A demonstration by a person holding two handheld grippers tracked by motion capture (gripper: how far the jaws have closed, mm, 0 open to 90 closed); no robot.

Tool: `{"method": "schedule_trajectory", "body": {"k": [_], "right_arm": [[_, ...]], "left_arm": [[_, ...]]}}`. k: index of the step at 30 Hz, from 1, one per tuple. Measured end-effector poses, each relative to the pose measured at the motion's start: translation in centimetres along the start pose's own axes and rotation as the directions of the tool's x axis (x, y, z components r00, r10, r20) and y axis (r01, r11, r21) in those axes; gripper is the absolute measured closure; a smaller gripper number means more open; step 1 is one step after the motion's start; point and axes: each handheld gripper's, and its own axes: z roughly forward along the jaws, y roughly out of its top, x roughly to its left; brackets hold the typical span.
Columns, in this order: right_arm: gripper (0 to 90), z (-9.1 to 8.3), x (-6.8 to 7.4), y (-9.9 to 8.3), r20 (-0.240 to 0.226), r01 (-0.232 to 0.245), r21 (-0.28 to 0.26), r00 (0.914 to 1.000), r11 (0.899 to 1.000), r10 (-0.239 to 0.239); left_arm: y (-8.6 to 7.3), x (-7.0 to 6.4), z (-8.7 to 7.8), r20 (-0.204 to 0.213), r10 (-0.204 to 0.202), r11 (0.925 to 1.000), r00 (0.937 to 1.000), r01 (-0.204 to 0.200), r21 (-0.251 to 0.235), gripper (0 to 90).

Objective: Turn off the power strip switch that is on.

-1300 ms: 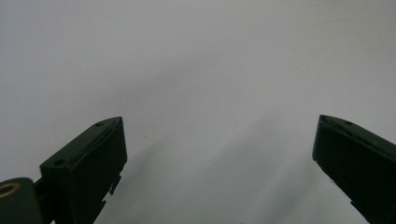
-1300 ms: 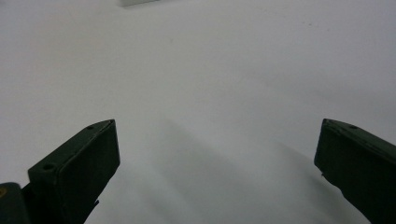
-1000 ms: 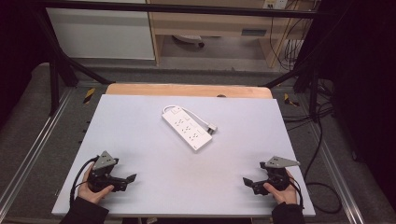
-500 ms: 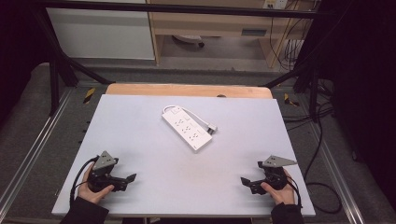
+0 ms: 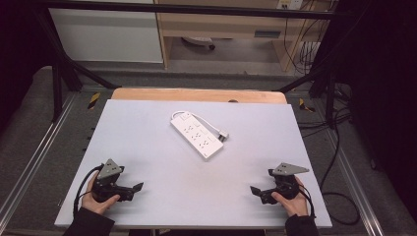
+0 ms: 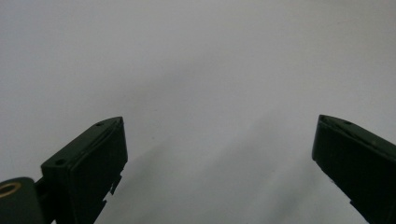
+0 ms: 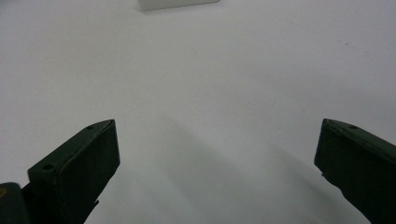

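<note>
Long white plastic power strip, matte table

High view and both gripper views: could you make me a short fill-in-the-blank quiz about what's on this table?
1. The white power strip lies ____ the two grippers' reach, touched by neither.
2. The left gripper has its jaws ____.
3. The right gripper holds ____.
4. The table top is pale ____.

Missing words: beyond; open; nothing; grey

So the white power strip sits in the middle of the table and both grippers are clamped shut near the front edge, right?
Not quite. Both grippers are open: the left gripper and right gripper views show their jaws spread wide with nothing between. The white power strip on the table is as you said.
</note>
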Motion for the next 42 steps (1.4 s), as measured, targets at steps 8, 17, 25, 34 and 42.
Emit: {"method": "schedule_trajectory", "body": {"k": [8, 17, 25, 34, 42], "right_arm": [[0.7, 0.2, 0.3, 0.4, 0.007, 0.003, 0.002, 1.0, 1.0, -0.003], [0.7, 0.5, 0.5, 0.7, 0.024, 0.012, 0.006, 0.9996, 1.0, -0.012], [1.3, 1.0, 1.1, 1.3, 0.034, 0.024, 0.01, 0.9991, 1.0, -0.024], [2.3, 1.3, 1.5, 2.1, 0.044, 0.024, 0.011, 0.9987, 1.0, -0.024], [5.4, 1.4, 1.7, 2.8, 0.056, 0.031, -0.003, 0.998, 1.0, -0.03]], "left_arm": [[0.0, 0.0, 0.0, 0.001, 0.001, 1.0, 1.0, -0.001, 0.0, 3.2], [-0.1, 0.1, -0.1, 0.003, -0.001, 1.0, 1.0, 0.001, 0.0, 3.4], [-0.1, 0.1, -0.1, 0.001, -0.003, 1.0, 1.0, 0.003, 0.0, 3.4], [-0.1, 0.1, -0.1, -0.001, -0.004, 1.0, 1.0, 0.004, 0.0, 3.5], [-0.1, 0.1, -0.1, -0.003, -0.003, 1.0, 1.0, 0.003, 0.001, 3.5]]}}
